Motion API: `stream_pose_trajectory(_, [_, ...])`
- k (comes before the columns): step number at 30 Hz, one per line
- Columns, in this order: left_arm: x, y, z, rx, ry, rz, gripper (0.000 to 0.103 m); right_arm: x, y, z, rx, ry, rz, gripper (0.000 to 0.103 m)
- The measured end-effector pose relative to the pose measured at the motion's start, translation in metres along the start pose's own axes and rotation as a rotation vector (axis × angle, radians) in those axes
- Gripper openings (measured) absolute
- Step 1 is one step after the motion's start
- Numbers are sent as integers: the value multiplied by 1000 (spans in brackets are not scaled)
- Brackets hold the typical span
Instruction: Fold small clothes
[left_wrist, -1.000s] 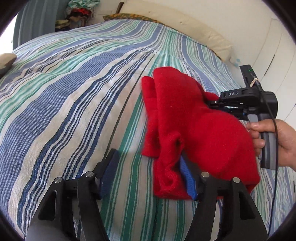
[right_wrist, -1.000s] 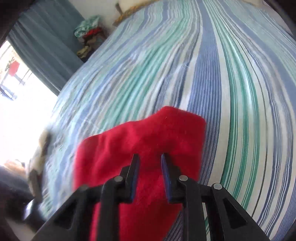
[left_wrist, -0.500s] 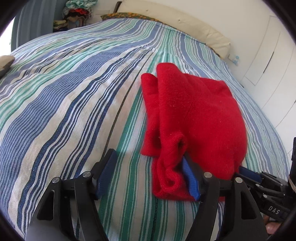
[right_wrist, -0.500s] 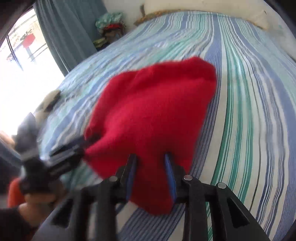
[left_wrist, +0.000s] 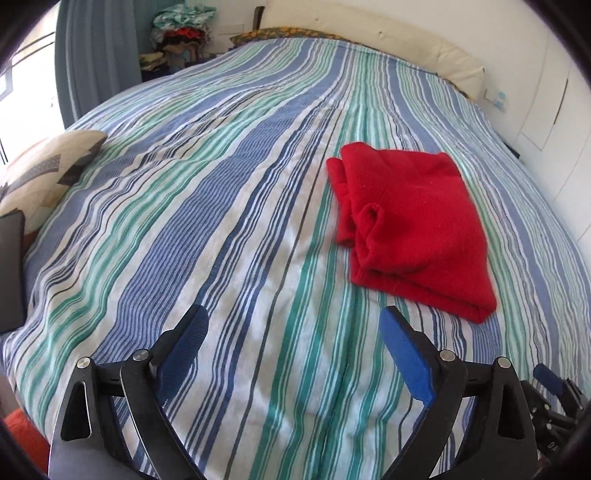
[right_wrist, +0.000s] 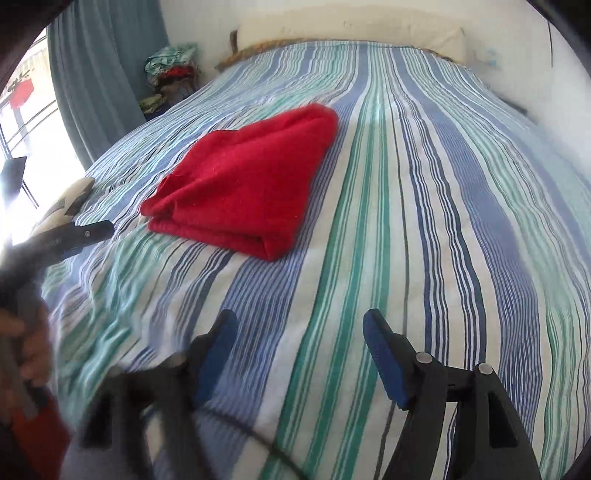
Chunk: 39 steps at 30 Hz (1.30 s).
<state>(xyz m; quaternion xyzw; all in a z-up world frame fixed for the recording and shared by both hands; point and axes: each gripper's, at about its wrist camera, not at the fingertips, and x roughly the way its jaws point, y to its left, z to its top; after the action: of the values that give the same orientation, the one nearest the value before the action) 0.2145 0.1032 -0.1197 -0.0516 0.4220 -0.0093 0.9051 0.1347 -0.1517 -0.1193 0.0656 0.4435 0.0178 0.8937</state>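
Observation:
A red fleece garment (left_wrist: 410, 225) lies folded into a thick bundle on the striped bedspread (left_wrist: 221, 206). In the left wrist view it sits ahead and to the right of my left gripper (left_wrist: 291, 328), whose jaws are opening wide with only bedspread between them. In the right wrist view the same garment (right_wrist: 243, 177) lies ahead and to the left of my right gripper (right_wrist: 299, 332), which is also opening and holds nothing. Both grippers hang above the near part of the bed, apart from the garment. The left gripper's tip (right_wrist: 92, 230) and a hand show at the right wrist view's left edge.
A patterned cushion (left_wrist: 40, 173) lies at the bed's left edge beside a dark flat object (left_wrist: 11, 266). A pile of clothes (left_wrist: 181, 26) sits in the far corner by the blue curtain (right_wrist: 99, 66). A cream headboard (left_wrist: 369, 33) and white wall close the far side.
Both grippers let go of the red garment and pulled back toward the near edge of the bed, opening wider. The garment now lies folded on the bedspread by itself.

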Motion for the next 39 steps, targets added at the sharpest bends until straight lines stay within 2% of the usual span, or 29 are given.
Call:
stream_pose_trajectory(5, [-11, -8, -3, 31, 4, 4, 95, -20, -14, -19, 45, -1, -17, 70])
stream_pose_trajectory(17, [-21, -19, -4, 95, -10, 42, 95, -42, -15, -25, 32, -32, -36, 71])
stream_pose_trajectory(19, [-15, -12, -2, 80, 9, 7, 95, -40, -17, -26, 40, -23, -33, 71])
stream_pose_trajectory(21, [-6, -2, 5, 39, 25, -67, 95, -37, -20, -26, 53, -13, -16, 73])
stream_pose_trajectory(23, [6, 8, 21, -15, 47, -167, 95, -34, -24, -23, 84, -10, 15, 83])
stream_pose_trajectory(25, [21, 14, 42, -65, 56, -256, 96, -28, -31, -11, 130, -13, 80, 87])
stream_pose_trajectory(28, [56, 11, 74, -81, 91, -335, 98, -12, -43, 26, 216, -43, 178, 89])
stream_pose_trajectory(30, [85, 2, 90, -63, 134, -343, 98, 6, -51, 58, 275, -61, 258, 92])
stream_pose_trajectory(33, [121, -14, 99, -28, 189, -317, 98, 46, -62, 102, 340, -57, 337, 92])
stream_pose_trajectory(36, [139, -32, 96, 6, 215, -325, 97, 94, -66, 133, 379, -16, 373, 92])
stream_pose_trajectory(37, [141, -39, 94, 21, 216, -333, 93, 111, -66, 138, 396, 5, 393, 92])
stream_pose_trajectory(38, [142, -47, 92, 42, 214, -348, 60, 127, -66, 142, 416, 26, 398, 91])
stream_pose_trajectory(39, [144, -56, 90, 70, 232, -365, 39, 142, -64, 143, 434, 49, 401, 85])
